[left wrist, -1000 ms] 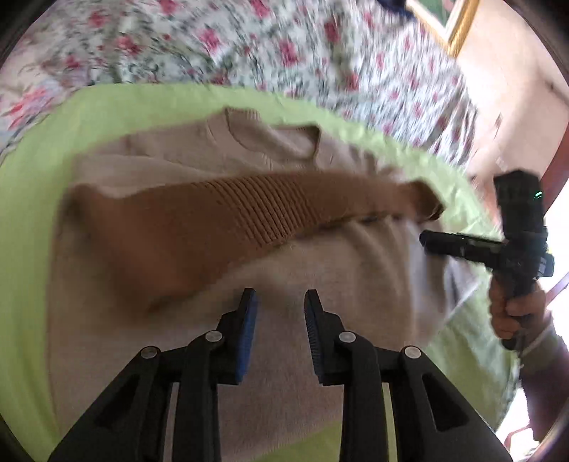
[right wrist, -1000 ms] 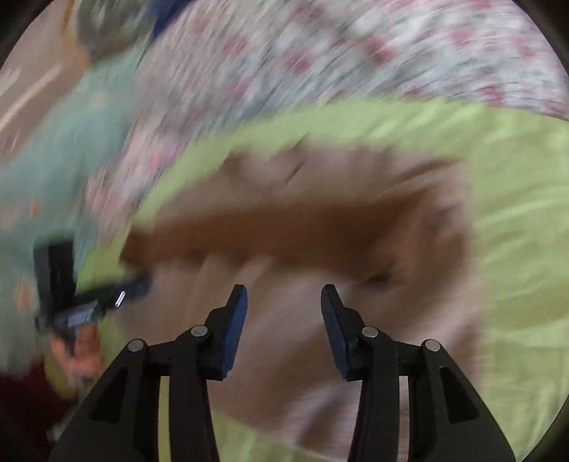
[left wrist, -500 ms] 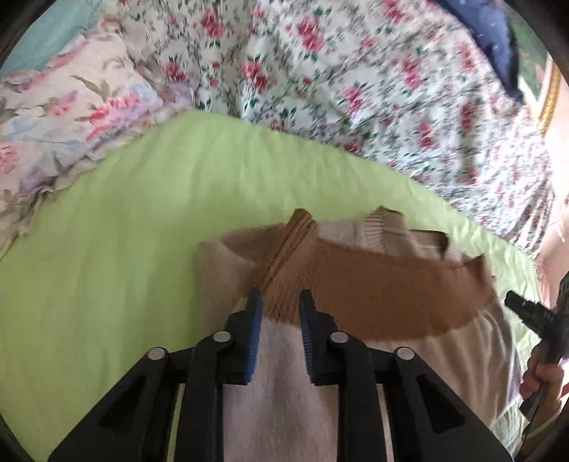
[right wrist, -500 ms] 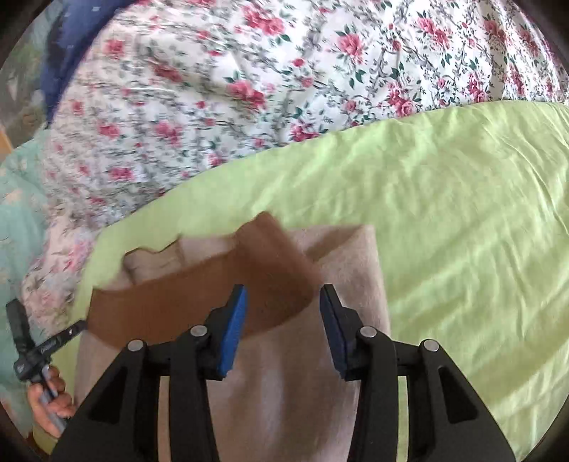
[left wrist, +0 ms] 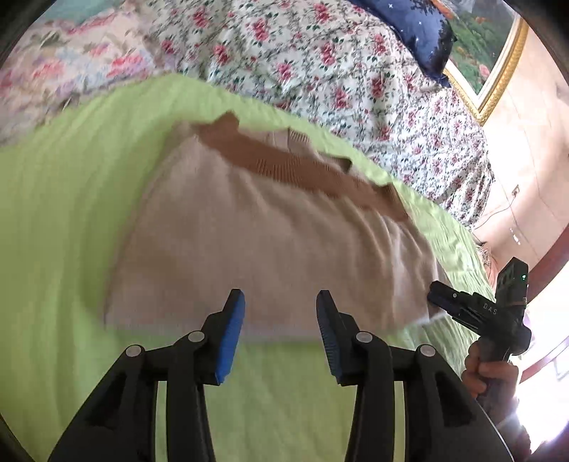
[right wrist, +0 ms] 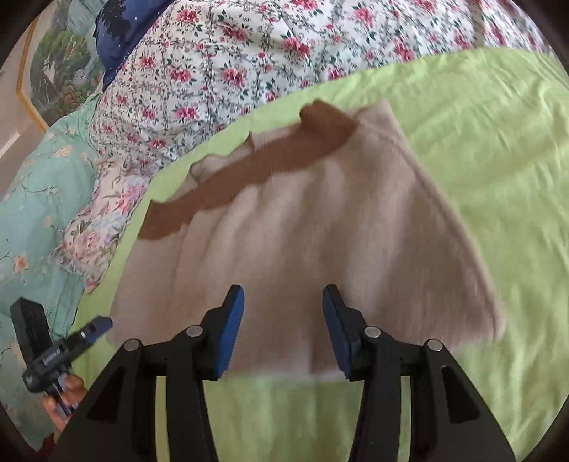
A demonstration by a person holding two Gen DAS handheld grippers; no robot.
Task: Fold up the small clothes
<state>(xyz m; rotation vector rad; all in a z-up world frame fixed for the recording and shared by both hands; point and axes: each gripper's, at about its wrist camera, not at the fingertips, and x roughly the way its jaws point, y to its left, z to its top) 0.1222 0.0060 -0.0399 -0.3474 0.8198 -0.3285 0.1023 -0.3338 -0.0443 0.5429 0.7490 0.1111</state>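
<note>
A beige knit sweater [left wrist: 270,248] lies flat on the lime green sheet [left wrist: 64,231], with its brown sleeves [left wrist: 302,167] folded across the chest near the collar. It also shows in the right wrist view [right wrist: 320,231], with the brown sleeves [right wrist: 249,170] across its far end. My left gripper [left wrist: 280,320] is open and empty over the sweater's near hem. My right gripper [right wrist: 282,316] is open and empty over the near hem too. The right gripper also shows at the sweater's right corner in the left wrist view [left wrist: 441,302].
A floral quilt [left wrist: 320,64] lies bunched beyond the sheet. A dark blue pillow [left wrist: 419,32] and a gilt-framed picture [left wrist: 490,64] are at the back. A turquoise floral cover [right wrist: 32,199] lies to the left in the right wrist view.
Both grippers have let go of the brown sleeves, opened wider and drawn back from the collar end to the sweater's near hem.
</note>
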